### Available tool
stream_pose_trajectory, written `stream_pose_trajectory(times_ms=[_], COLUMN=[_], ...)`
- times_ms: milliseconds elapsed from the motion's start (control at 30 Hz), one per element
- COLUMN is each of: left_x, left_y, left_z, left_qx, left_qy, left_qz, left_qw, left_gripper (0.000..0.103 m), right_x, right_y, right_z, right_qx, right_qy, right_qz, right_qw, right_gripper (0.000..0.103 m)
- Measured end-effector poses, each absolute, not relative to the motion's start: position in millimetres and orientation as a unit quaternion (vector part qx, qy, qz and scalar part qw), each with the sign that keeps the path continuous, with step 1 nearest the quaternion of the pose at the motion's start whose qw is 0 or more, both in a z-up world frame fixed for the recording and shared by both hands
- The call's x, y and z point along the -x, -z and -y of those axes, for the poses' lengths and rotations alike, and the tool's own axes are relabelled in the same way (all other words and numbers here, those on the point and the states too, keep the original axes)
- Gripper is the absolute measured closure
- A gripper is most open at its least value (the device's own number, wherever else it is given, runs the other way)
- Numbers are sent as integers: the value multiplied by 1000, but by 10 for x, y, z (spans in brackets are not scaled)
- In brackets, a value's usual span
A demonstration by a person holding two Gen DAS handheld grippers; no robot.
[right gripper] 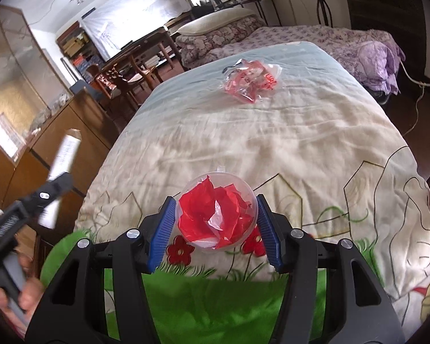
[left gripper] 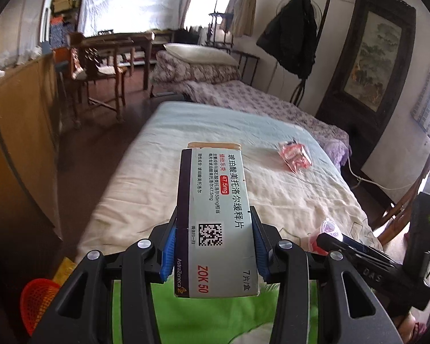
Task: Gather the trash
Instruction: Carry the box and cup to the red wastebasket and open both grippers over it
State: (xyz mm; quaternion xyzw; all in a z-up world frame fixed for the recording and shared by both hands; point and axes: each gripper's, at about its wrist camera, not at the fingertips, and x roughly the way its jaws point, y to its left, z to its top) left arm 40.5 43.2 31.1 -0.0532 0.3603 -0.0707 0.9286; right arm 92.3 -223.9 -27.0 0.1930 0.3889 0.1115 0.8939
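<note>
My left gripper [left gripper: 213,243] is shut on a white medicine box [left gripper: 215,215] with a dark side and printed text, held lengthwise above the near end of the bed. My right gripper [right gripper: 216,223] is shut on a clear plastic cup [right gripper: 216,210] stuffed with red wrapper. In the left wrist view the right gripper [left gripper: 334,236] and its cup [left gripper: 329,226] show low at the right. In the right wrist view the left gripper [right gripper: 56,185] and the box [right gripper: 61,160] appear blurred at the left, with a hand below. A crumpled red and clear plastic bag [left gripper: 295,157] [right gripper: 252,81] lies on the bed further out.
The bed quilt [right gripper: 272,143] is cream and pale blue with green at the near end. An orange mesh basket [left gripper: 37,301] sits on the floor at the lower left. A wooden cabinet [left gripper: 20,143] stands left of the bed. A second bed [left gripper: 243,94], chairs and a table lie beyond.
</note>
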Motion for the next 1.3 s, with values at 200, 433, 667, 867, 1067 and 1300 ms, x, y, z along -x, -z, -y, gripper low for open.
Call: stream_pose_trajectory(times_ms=[200, 433, 667, 867, 1067, 1300], left_x=[-57, 386, 760, 1071, 1398, 1781], left_y=[-509, -553, -183, 291, 514, 747], left_z=[-904, -1566, -2320, -2836, -3327, -3793], left_qx=[65, 61, 76, 82, 118, 169], left_qy=[42, -17, -90, -171, -206, -254], left_qz=[-337, -330, -361, -398, -409, -412], left_qw=[938, 942, 925, 898, 881, 859], left_gripper=[59, 59, 58, 20, 12, 8], right_x=[-750, -573, -414, -256, -129, 19], right_y=[262, 122, -172, -409, -550, -521], right_z=[2244, 2178, 1860, 1425, 838, -75], right_qx=[-207, -208, -193, -155, -115, -42], right_qy=[-119, -130, -169, -206, -259, -333], right_qz=[-388, -376, -359, -343, -346, -374], right_qw=[890, 893, 897, 903, 894, 864], right_gripper=[47, 47, 47, 47, 47, 47])
